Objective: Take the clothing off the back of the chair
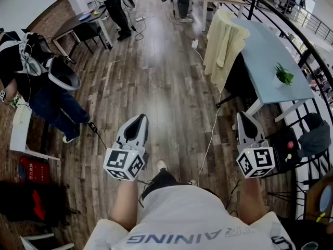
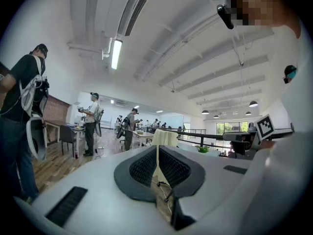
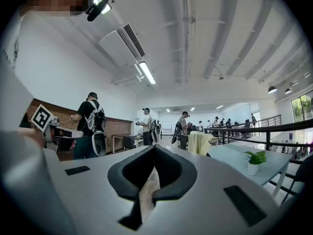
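The long wooden floor (image 1: 156, 87) runs away ahead of the person, with a pale blue table (image 1: 270, 51) along its right side. Drawn up to that table is a dark chair (image 1: 237, 82), and over its back hangs the clothing (image 1: 223, 43) — a pale yellow garment, draped loose, its folds falling well down the chair.

It looks light and limp. I'd expect it to slip off easily, but also to bunch and trail. The best hold seems to be a thick fold at the top, where it crosses the chair back — lift first, then draw it clear.

Both tools are well short of it. The left gripper (image 1: 140, 117) and right gripper (image 1: 242, 115) point level, jaws closed together on nothing. A small potted plant (image 1: 283, 76) stands on the table.
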Demonstrator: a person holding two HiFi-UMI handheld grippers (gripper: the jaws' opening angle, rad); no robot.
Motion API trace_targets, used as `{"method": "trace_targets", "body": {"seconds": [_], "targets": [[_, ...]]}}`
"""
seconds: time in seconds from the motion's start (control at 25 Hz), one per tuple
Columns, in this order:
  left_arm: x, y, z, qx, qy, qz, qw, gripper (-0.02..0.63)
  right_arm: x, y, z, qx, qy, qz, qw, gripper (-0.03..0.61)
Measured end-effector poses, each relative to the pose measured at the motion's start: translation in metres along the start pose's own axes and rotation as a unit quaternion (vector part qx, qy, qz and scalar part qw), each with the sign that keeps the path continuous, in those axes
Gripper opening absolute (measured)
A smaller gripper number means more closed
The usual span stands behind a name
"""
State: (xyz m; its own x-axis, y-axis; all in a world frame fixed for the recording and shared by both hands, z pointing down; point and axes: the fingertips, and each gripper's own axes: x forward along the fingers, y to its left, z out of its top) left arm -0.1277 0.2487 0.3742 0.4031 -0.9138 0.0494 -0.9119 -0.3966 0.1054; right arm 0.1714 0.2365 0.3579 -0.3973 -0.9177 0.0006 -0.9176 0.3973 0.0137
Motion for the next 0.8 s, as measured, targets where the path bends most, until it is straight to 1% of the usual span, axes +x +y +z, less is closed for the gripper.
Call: {"method": "trace_targets", "body": {"seconds": [0.44,0.52,0.68,0.8], "targets": [[-0.001,-0.004,0.001,0.001,0.004,-0.01,0.9999,0.043,-0.002,0.011,-0.001,-0.004,0.002,0.008,1.0,0.023],[0.003,-0.005,0.002,0.004,0.006,-0.015,0.9999,0.043,-0.001,0.008,-0.003,0.004,0.003,0.005,1.0,0.023],[0.004,-0.004,0.001,0.003,0.011,-0.019,0.9998,0.043,0.0,0.0,-0.01,0.038,-0.002,-0.014,0.999,0.023],[0.001,0.001,-0.004,0.003,0.017,-0.017,0.9997,0.043,0.002,0.001,-0.016,0.054,-0.003,-0.018,0.998,0.023]]}}
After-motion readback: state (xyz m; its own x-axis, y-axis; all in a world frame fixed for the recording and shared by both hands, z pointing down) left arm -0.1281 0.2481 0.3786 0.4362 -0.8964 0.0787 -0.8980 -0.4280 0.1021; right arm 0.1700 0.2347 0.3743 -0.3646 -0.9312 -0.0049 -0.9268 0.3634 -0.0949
